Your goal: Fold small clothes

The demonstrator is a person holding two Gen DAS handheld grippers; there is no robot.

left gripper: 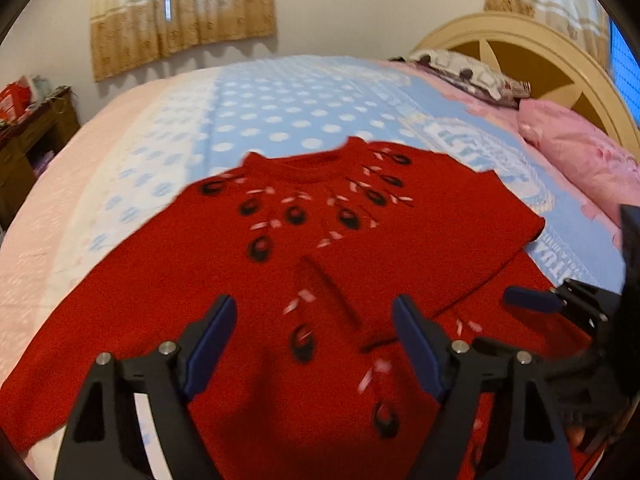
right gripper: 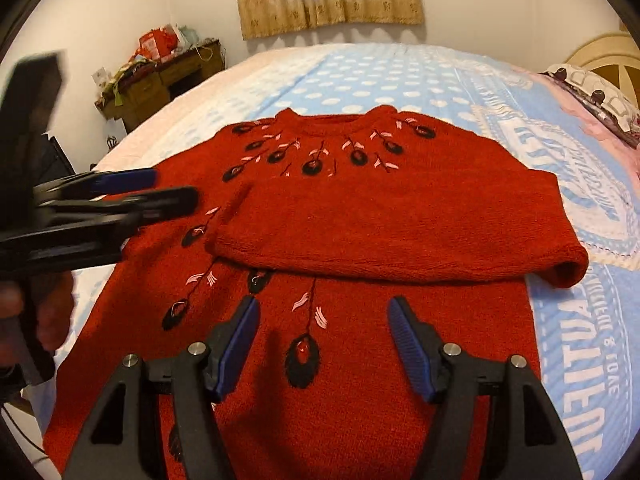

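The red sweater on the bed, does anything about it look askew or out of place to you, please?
Nothing looks damaged. The red sweater lies flat on the bedspread, with one sleeve folded across the chest. The opposite sleeve is still spread out, so it looks lopsided.

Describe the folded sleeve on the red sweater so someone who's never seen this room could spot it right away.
On the bed's blue polka-dot blanket lies a red sweater with black feather embroidery. The sleeve is the plain red band folded straight across its chest, below the neckline; unlike the sweater's front, it carries no embroidery.
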